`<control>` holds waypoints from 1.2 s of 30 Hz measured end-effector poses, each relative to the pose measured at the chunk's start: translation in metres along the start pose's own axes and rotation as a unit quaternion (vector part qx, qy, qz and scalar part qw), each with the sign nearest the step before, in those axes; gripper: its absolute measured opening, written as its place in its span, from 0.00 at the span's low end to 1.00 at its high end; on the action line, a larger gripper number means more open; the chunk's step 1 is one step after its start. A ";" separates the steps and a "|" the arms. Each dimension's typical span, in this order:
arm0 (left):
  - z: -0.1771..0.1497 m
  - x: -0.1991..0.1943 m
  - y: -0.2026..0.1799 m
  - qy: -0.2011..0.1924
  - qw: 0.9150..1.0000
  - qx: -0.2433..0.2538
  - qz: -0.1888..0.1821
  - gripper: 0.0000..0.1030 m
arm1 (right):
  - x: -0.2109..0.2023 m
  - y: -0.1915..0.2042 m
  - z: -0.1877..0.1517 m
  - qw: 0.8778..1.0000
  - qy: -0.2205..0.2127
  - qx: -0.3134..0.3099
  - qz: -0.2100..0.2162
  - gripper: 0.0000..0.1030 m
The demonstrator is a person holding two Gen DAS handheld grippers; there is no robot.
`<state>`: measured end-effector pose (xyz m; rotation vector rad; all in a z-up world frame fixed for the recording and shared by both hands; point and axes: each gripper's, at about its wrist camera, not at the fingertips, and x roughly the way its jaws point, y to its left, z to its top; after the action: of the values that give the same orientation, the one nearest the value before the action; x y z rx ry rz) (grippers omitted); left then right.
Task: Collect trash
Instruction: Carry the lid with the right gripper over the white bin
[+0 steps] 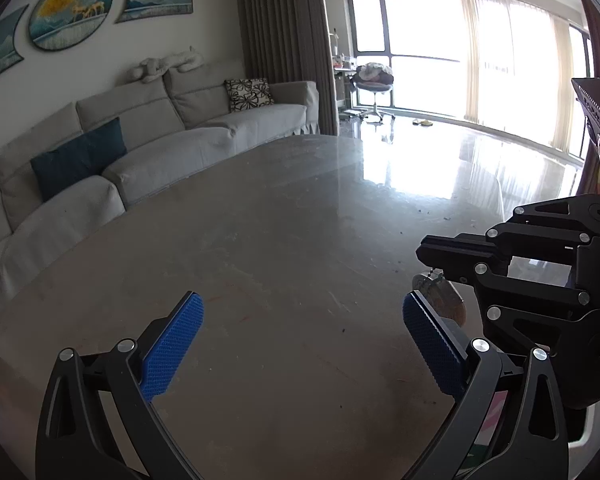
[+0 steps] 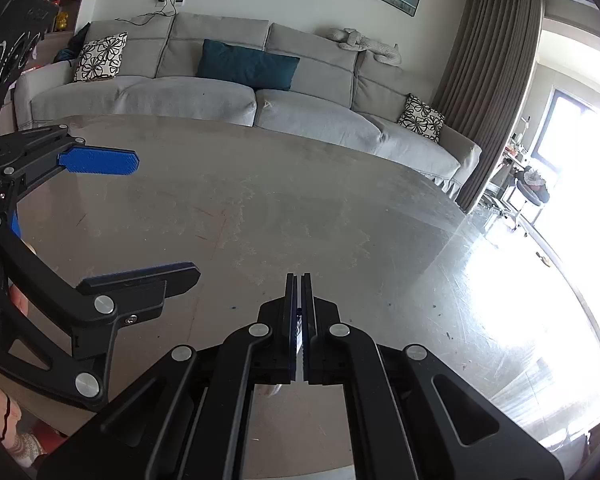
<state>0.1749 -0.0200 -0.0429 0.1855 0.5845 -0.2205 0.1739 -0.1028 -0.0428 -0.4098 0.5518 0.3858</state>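
While the left gripper gapes wide, the right gripper pinches a wrapper — dangling downward.

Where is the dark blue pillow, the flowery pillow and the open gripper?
Dark blue pillow (image 2: 247, 65): right wrist view, the middle of its front.
Flowery pillow (image 1: 249, 93): left wrist view, the middle of its patterned face.
Left gripper (image 1: 302, 314): left wrist view, the gap midway between its blue fingertips.
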 end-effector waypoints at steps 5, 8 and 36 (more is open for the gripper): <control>-0.003 -0.003 0.000 0.000 1.000 0.000 -0.001 0.97 | -0.006 0.002 0.002 1.000 0.001 -0.001 -0.004 0.02; -0.004 -0.008 -0.003 -0.002 1.000 0.004 -0.001 0.97 | -0.018 0.002 -0.003 1.000 -0.001 0.002 -0.008 0.02; -0.042 -0.083 -0.174 -0.013 0.988 0.082 -0.132 0.97 | -0.186 -0.051 -0.133 0.987 0.039 0.091 -0.129 0.02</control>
<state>0.0408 -0.1643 -0.0495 0.2643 0.5635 -0.5283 -0.0053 -0.2537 -0.0261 -0.3167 0.5954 0.0692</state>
